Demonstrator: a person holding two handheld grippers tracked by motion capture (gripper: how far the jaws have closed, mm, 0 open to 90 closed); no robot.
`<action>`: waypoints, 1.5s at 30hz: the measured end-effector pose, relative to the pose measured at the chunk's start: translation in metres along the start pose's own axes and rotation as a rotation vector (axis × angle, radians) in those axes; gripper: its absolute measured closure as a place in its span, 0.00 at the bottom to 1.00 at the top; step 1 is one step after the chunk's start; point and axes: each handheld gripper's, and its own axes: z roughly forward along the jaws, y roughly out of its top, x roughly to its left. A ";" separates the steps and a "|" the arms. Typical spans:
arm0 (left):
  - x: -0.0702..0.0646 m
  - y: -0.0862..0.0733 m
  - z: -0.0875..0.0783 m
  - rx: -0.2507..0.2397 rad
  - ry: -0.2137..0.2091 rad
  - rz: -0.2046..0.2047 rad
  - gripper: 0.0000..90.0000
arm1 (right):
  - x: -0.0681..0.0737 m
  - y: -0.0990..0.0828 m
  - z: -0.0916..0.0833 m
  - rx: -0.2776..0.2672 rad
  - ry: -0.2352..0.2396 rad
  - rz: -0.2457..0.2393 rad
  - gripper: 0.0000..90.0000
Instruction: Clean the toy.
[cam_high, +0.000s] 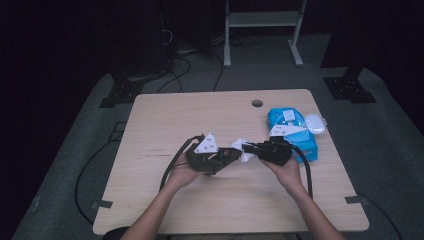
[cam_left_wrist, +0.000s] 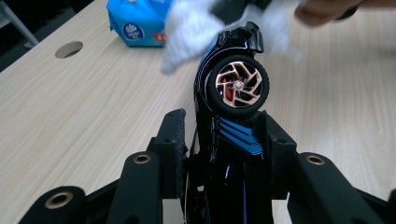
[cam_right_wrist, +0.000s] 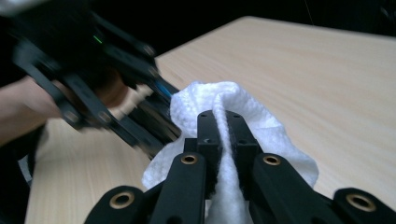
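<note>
Clamped between my left tongs, the black toy car with its blue stripes and copper-spoked wheel stood nose-out above the desk, held off the wood, I judged, so its bodywork could be reached from the far end. My right tongs were pinched together on a white wipe, which lay bunched against the car's front, seemingly to rub it clean. Behind them, near the desk's right edge, sat the blue wipe pack, close enough to draw another sheet.
</note>
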 end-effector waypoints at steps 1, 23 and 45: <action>0.000 0.001 -0.001 -0.005 0.002 -0.001 0.66 | -0.002 -0.002 0.001 0.007 -0.004 0.005 0.95; 0.002 0.002 -0.007 -0.040 -0.011 -0.013 0.66 | -0.010 -0.011 0.005 0.012 0.021 0.060 0.95; 0.001 0.000 -0.003 -0.016 -0.009 -0.007 0.66 | 0.003 0.004 -0.002 -0.062 0.064 0.037 0.95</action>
